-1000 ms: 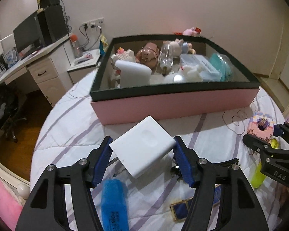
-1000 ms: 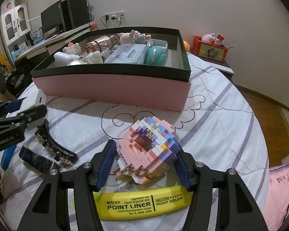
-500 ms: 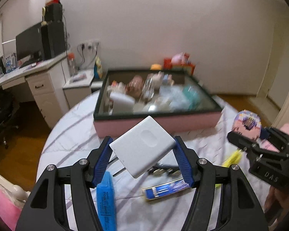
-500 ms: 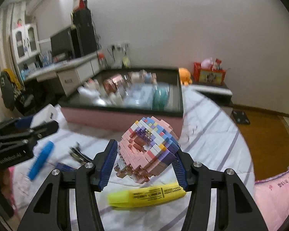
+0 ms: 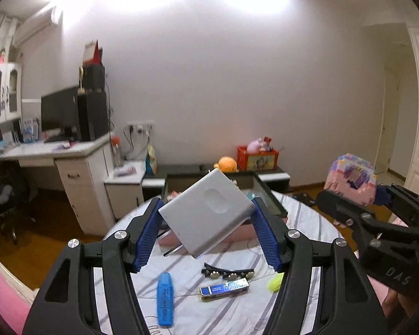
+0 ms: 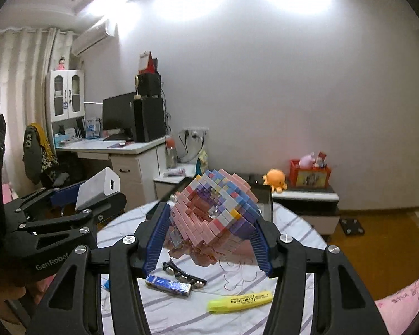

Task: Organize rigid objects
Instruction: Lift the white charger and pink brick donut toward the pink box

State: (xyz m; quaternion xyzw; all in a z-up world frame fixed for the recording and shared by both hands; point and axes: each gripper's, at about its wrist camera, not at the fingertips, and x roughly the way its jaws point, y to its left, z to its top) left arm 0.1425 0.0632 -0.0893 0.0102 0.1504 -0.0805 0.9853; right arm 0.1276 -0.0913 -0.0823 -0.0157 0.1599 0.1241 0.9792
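My left gripper (image 5: 206, 231) is shut on a white square charger (image 5: 208, 216) and holds it high above the round table. My right gripper (image 6: 209, 237) is shut on a pink and purple block-built figure (image 6: 213, 217), also raised in the air. Each gripper shows in the other view: the right one with the block figure (image 5: 352, 181) at the right, the left one with the charger (image 6: 99, 188) at the left. The pink box with dark rim (image 5: 268, 195) is far below, mostly hidden behind the charger.
On the striped tablecloth (image 5: 237, 312) lie a blue highlighter (image 5: 164, 298), a black hair clip (image 5: 227, 268), a blue and gold flat case (image 5: 225, 287) and a yellow highlighter (image 6: 240, 301). A white desk (image 5: 69, 164) stands left; a low cabinet with toys (image 6: 307, 189) stands behind.
Both grippers have risen well above the table with their objects still held. The box and table items now look smaller and lower in both views.
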